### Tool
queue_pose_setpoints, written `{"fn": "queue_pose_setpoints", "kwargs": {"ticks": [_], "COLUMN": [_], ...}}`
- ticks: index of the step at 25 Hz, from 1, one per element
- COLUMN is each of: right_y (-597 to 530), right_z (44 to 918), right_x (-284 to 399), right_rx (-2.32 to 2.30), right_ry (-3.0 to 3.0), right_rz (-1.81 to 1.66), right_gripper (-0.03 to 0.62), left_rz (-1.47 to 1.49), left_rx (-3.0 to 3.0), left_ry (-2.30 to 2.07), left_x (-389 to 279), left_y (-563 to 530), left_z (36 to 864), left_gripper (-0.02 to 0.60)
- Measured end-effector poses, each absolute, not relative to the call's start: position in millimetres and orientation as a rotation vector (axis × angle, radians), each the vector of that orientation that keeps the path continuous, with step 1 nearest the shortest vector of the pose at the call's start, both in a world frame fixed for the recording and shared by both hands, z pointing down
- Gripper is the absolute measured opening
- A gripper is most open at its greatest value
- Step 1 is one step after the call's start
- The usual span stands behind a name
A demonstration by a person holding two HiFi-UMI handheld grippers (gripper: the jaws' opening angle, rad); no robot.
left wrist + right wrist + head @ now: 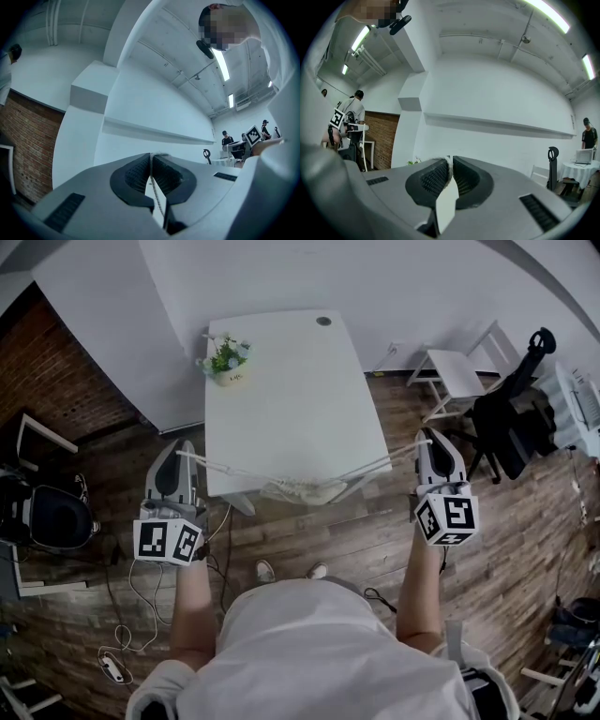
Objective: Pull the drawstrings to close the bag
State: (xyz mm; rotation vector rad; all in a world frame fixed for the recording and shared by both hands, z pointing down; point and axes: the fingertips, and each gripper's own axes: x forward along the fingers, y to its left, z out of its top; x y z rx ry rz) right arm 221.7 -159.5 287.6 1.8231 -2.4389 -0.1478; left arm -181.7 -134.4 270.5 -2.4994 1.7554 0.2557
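Note:
A small white drawstring bag (pixel 302 491) lies bunched at the near edge of the white table (pixel 281 399). Its two white drawstrings (pixel 234 471) run taut out to either side. My left gripper (pixel 180 452) is off the table's left edge, shut on the left drawstring (pixel 157 194), a thin cord pinched between the dark pads (pixel 136 174). My right gripper (pixel 430 439) is off the table's right edge, shut on the right drawstring (pixel 448 161), whose frayed end shows between the pads (pixel 433 178).
A small potted plant (pixel 227 359) stands at the table's far left corner. A white chair (pixel 455 376) and a dark office chair (pixel 511 427) are to the right. Cables (pixel 141 606) trail on the wooden floor. People stand in the room's background (pixel 354 112).

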Motion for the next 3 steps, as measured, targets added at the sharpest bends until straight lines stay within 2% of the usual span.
{"fn": "queue_pose_setpoints", "kwargs": {"ticks": [3], "right_y": [-159.6], "right_z": [289.0], "right_x": [225.6], "right_rx": [1.84], "right_ry": [-2.443], "right_rz": [-0.13], "right_gripper": [0.041], "left_rz": [0.252], "left_rx": [-2.508], "left_ry": [1.757], "left_x": [-180.3], "left_y": [-135.5], "left_z": [273.1], "left_gripper": [0.018]}}
